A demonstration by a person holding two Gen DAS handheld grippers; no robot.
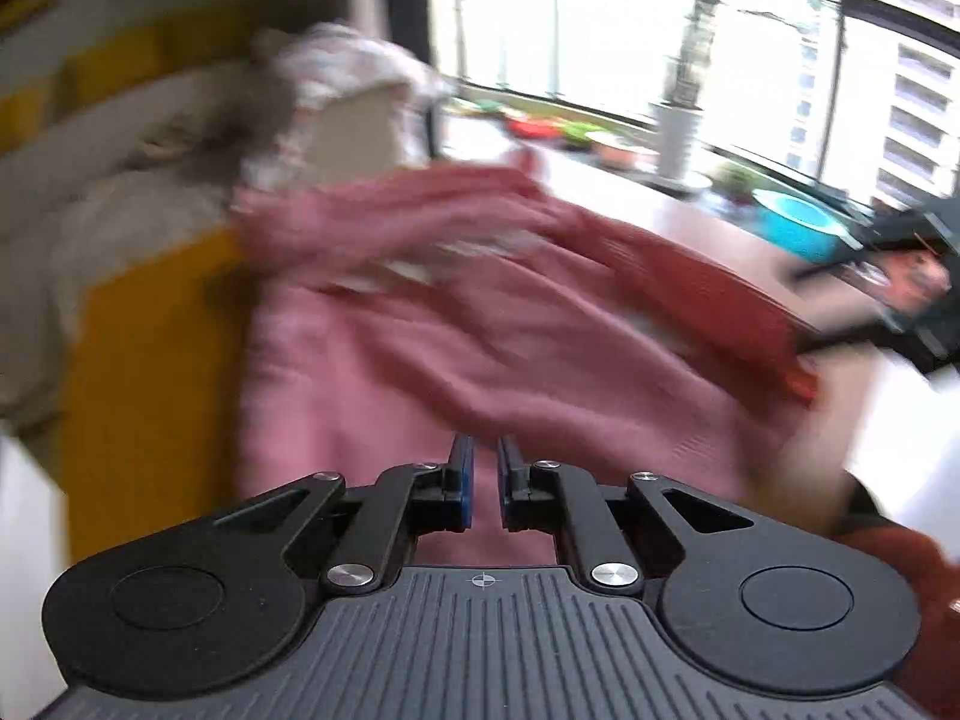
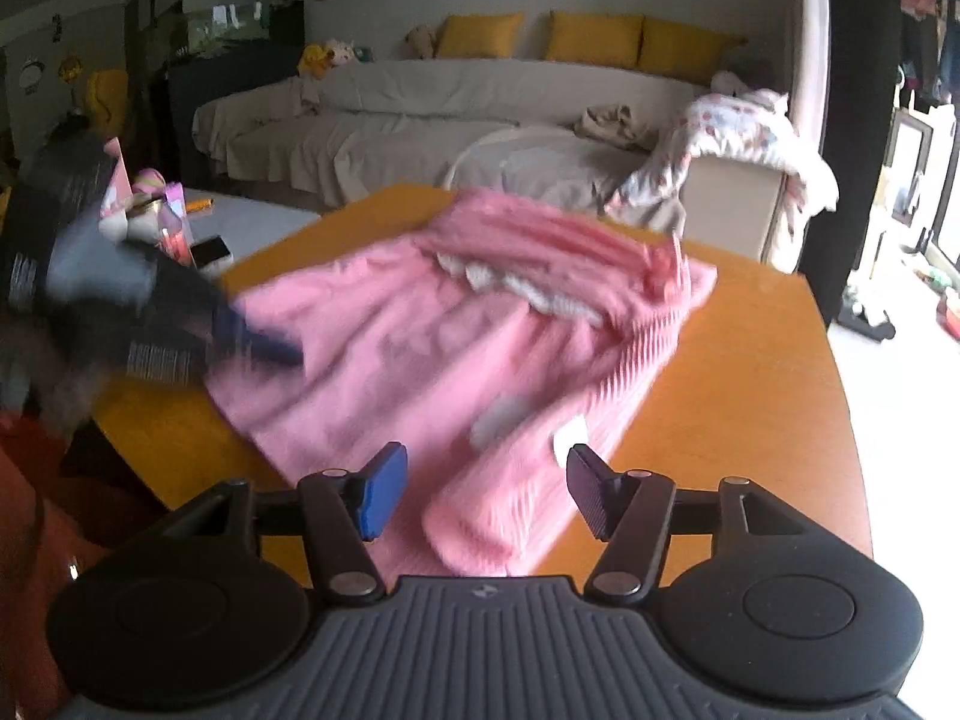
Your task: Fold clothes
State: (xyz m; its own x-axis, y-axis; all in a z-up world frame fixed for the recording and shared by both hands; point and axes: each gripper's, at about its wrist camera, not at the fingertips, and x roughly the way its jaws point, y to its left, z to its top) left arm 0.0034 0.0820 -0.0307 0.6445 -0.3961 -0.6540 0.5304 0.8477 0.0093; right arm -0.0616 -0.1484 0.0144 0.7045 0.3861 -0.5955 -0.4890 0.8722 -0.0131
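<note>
Pink garment (image 2: 456,348) partly folded on table (image 2: 750,372); left gripper (image 1: 485,468) nearly clenched at its 9 o'clock edge, grasp uncertain; right gripper (image 2: 486,492) released at 6 o'clock; folds remain.

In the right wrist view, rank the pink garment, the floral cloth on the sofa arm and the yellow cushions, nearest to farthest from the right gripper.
1. pink garment, on the table directly ahead of the right gripper.
2. floral cloth, right, on the sofa arm.
3. yellow cushions, along the back wall.
</note>
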